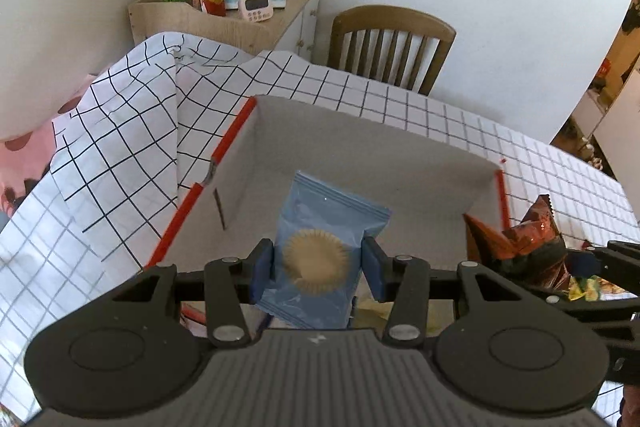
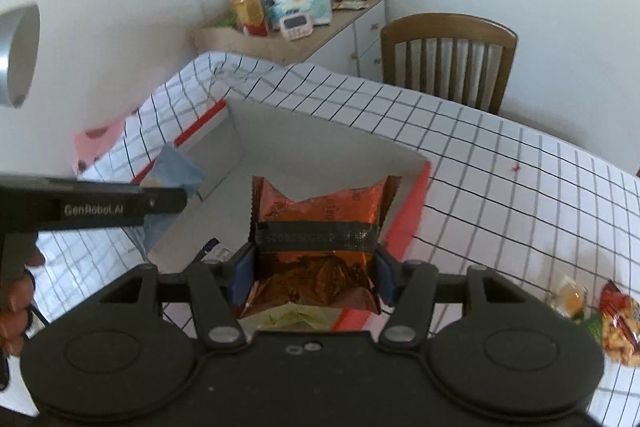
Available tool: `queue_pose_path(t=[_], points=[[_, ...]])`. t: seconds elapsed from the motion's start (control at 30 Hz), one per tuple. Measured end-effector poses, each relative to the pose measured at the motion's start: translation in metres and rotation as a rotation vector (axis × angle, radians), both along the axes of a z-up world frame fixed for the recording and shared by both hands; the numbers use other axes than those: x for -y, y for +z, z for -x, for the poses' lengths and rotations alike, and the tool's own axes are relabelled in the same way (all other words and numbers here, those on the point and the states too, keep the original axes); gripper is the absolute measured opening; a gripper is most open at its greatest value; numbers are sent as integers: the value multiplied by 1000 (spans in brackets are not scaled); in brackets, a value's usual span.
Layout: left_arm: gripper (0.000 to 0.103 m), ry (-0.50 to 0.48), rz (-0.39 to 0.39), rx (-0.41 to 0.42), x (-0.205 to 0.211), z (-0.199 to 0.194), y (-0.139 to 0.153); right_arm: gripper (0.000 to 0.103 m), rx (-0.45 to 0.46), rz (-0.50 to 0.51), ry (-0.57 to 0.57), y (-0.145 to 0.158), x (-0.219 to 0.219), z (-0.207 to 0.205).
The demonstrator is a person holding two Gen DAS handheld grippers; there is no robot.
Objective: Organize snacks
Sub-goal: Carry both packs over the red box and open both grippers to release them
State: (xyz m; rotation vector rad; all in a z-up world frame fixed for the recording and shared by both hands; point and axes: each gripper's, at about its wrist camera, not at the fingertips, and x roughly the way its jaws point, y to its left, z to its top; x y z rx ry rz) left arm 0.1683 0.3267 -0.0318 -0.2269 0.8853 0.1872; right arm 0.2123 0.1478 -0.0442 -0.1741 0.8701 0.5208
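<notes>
Over the open cardboard box (image 1: 360, 155) on the checked worktop (image 1: 460, 119), two packets are being carried at once. A blue cookie packet (image 1: 320, 251) is clamped between the pads of the left tool (image 1: 318, 261), the jaws drawn in to a middling width against its two sides, with the round biscuit visible through the wrapper. An orange foil snack packet (image 2: 320, 239) is held the same way in the right tool (image 2: 314, 275), gripped by its side edges and hanging above the box's right part, near the red-edged wall (image 2: 408, 211). Both packets are judged to be above the box rather than in it; neither is seen resting on the floor of the box.

What already lies in the box is only partly shown: something yellowish (image 2: 296, 317) shows below the orange packet in the right wrist view, but what it is cannot be told. The far part of the box floor is seen bare.

Work is left. On the worktop to the right, well apart from the box, at least two more snacks are seen: a small pale packet with an orange centre (image 2: 570, 301) and a red and yellow bag (image 2: 618, 327) just beside it. The task is therefore judged to be partway through, with two packets about to be dropped and others not yet collected.
</notes>
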Motion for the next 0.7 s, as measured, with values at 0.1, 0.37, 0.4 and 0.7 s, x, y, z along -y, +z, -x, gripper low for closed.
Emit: queue_pose_path(t=[0.1,0.37,0.4,0.7], points=[[46,-9,-5,-24,-6,-9,-8,59,-13,33,29,-10,-16,-7],[47,-32,-4,-93,-15,-28,-32,59,-38,96,34,-32,-40,-20],[47,-34,-4,-102,-14,-30,-35,59,-44,101,32,-34,-41,-22],[47,-70,5,-172,-9,-38,-56,63,-72,155,20,-52,-48,-31]])
